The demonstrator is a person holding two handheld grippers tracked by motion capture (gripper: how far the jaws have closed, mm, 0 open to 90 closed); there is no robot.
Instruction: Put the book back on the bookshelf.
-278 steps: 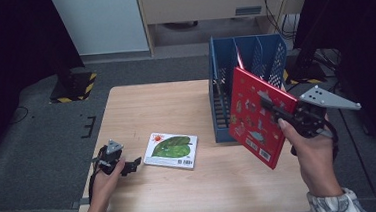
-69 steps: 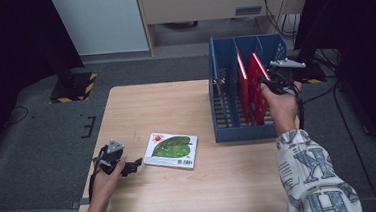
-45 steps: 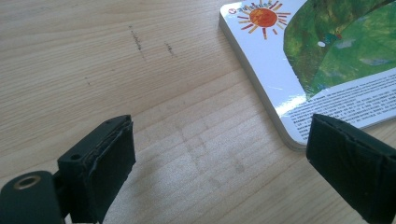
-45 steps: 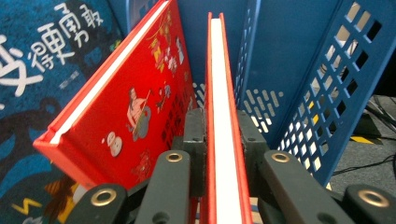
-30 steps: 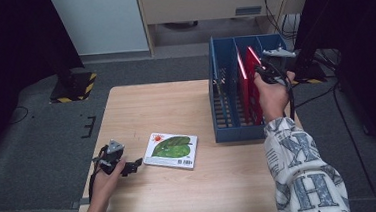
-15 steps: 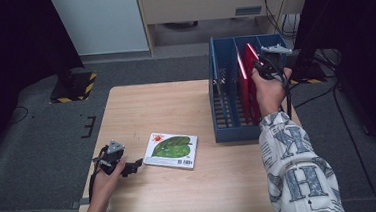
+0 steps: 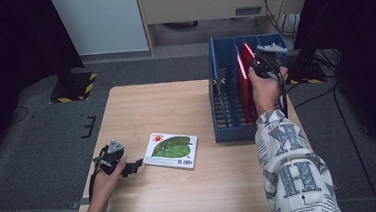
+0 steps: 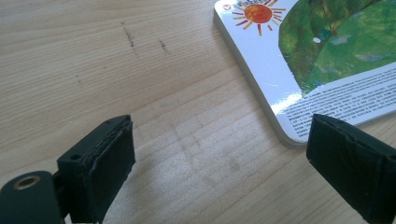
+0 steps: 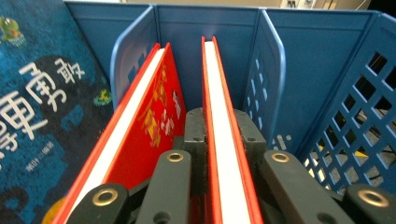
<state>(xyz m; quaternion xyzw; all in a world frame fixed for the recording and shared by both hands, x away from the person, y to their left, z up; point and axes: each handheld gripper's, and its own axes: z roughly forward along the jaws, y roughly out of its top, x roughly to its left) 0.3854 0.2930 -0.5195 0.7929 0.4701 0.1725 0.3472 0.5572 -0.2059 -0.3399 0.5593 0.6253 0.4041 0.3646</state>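
Observation:
A red book (image 7: 246, 84) stands upright in a slot of the blue rack (image 7: 233, 133) at the table's right. My right gripper (image 7: 256, 67) is shut on its top edge; in the right gripper view the jaws clamp the red book (image 9: 226, 84) from both sides. A second red book (image 9: 149, 116) leans in the slot beside it, and a blue book (image 9: 37, 107) stands further left. A green picture book (image 7: 171, 149) lies flat near the table's front. My left gripper (image 7: 130, 166) rests open on the wood just left of the green book (image 8: 327, 51), nothing between its pads (image 8: 105, 161).
The wooden table (image 7: 176, 107) has free room left of the rack and behind the green book. The rack's right slot (image 9: 317, 93) has lattice walls. A cabinet and cables stand behind the table, and dark stands flank it on the floor.
The right gripper has brought the red book from its tilted hold in front of the rack into a slot, upright. Over the last second it barely shifted. The left gripper kept still.

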